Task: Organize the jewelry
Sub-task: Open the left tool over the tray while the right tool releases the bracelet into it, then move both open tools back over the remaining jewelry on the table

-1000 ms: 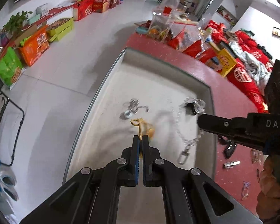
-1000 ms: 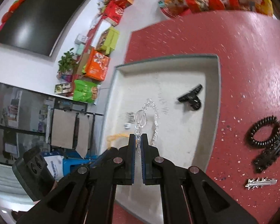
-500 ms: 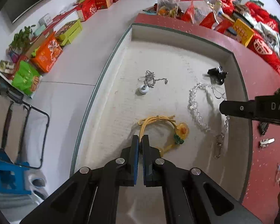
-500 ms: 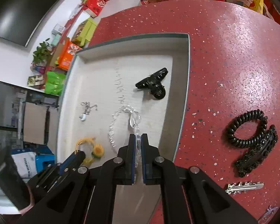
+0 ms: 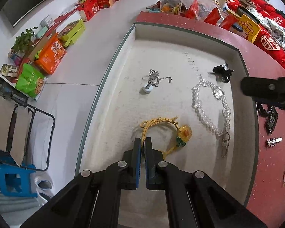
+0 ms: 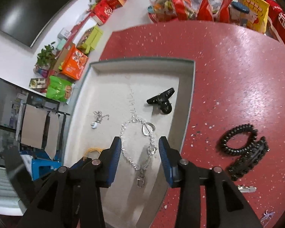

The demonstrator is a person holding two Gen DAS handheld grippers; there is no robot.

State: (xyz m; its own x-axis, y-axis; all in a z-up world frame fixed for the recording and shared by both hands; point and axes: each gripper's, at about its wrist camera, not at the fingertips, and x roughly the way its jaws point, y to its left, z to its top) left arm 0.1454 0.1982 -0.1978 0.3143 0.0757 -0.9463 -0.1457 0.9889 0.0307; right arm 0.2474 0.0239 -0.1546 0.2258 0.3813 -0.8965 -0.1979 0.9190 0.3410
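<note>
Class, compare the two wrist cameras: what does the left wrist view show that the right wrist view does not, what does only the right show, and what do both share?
Only the left wrist view: the left gripper shut on the yellow cord bracelet, and its sunflower charm.

Only the right wrist view: the right gripper, jaws just opened, above the crystal bead chain, not pressing it.

Both: the tray, black hair claw, silver necklace, and black coil hair tie on the red table.

The shallow grey-white tray has a matt, slightly rough, felt-like floor. On it, the clear faceted bead chain looks glassy, with a shiny metal clasp. The yellow cord hair tie looks like cloth; its sunflower charm glossy. The red speckled tabletop gleams smooth.
</note>
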